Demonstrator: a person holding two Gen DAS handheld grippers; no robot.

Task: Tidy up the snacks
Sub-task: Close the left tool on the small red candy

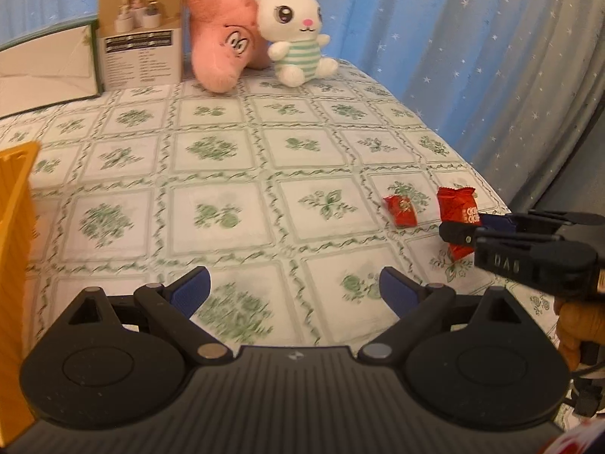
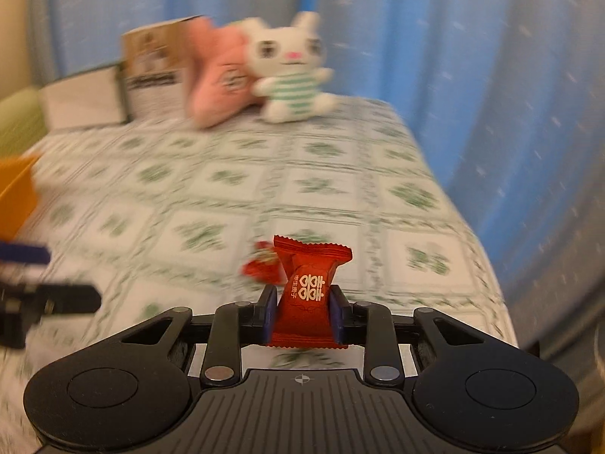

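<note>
Green-leaf checks on a white cloth cover the table [image 1: 242, 189] under both my tools, with blue star-dotted curtains [image 1: 472, 56] hanging behind it. Nearest me, my left hand-held gripper [image 1: 295, 287] hangs over the cloth with its blue-padded fingers spread wide and nothing between them. My right hand-held gripper [image 2: 302, 312] is pressed onto a red candy packet [image 2: 308, 295], which stands upright between the pads with its white printed characters facing me; from the left wrist view the same packet [image 1: 455, 208] sits at the table's right edge, clamped in the black fingers. Just beyond it a smaller red candy [image 1: 401, 210] lies on the cloth, close beside the held one; I cannot tell whether they touch. An orange box [image 1: 15, 265] stands at the left edge. At the far end, a white bunny plush [image 1: 298, 34] leans against a pink plush [image 1: 223, 41], next to a brown carton [image 1: 141, 34] and a white box [image 1: 45, 68].
</note>
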